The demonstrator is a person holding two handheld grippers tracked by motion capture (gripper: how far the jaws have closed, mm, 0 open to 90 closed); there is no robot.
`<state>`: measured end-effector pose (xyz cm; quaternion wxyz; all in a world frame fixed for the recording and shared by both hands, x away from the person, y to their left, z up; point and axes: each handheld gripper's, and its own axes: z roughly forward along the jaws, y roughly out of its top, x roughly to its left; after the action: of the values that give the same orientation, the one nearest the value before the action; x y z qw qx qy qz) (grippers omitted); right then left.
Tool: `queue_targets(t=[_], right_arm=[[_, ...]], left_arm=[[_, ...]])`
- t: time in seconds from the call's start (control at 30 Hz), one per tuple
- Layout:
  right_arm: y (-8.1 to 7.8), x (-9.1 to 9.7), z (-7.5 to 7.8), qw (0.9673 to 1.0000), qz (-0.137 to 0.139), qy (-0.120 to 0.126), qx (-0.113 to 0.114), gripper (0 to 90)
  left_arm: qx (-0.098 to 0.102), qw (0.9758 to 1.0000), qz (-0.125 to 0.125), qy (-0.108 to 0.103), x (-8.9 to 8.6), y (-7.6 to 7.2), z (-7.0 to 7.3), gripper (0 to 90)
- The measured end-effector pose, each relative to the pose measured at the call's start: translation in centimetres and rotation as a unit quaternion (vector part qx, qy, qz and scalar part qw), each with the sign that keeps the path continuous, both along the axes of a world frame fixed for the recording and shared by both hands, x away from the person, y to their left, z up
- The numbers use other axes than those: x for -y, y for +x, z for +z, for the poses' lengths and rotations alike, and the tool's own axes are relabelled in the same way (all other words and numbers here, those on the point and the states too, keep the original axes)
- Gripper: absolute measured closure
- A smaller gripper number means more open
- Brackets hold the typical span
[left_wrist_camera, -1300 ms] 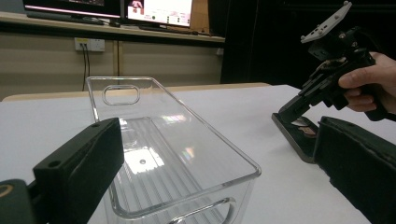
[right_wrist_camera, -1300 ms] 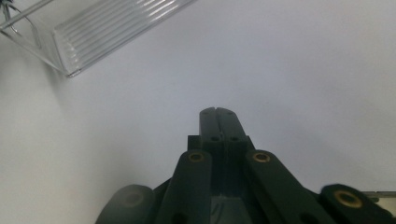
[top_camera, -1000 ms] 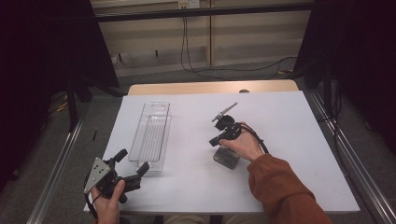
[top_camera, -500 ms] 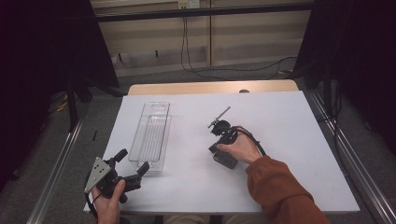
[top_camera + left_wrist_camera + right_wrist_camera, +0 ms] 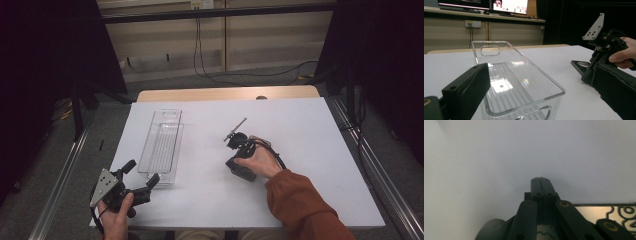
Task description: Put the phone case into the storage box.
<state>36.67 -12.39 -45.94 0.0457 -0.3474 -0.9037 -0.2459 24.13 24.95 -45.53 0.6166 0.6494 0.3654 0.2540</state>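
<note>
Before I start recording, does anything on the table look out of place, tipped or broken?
Nothing stands out. The clear plastic tray sits upright and empty on the white table. The left hand-held gripper is open near the tray's close end; the right hand-held gripper is shut, pointed at bare tabletop.

hand-held gripper [image 5: 540, 179] jaws closed, white table [image 5: 486, 157]
</note>
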Motion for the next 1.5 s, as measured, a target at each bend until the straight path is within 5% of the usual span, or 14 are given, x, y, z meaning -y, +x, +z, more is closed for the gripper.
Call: queue_targets(t=[0.73, 1.5], right_arm=[[-1.0, 2.8, -0.4, 0.9999, -0.007, 0.009, -0.003, 90.0], [-3.0, 5.9, -0.6, 0.9986, -0.042, 0.032, 0.004, 90.0]], left_arm=[[0.000, 1.0000, 0.002, -0.002, -0.1, 0.0, 0.0, 1.9], [0.000, 1.0000, 0.001, 0.002, -0.1, 0.0, 0.0, 1.9]])
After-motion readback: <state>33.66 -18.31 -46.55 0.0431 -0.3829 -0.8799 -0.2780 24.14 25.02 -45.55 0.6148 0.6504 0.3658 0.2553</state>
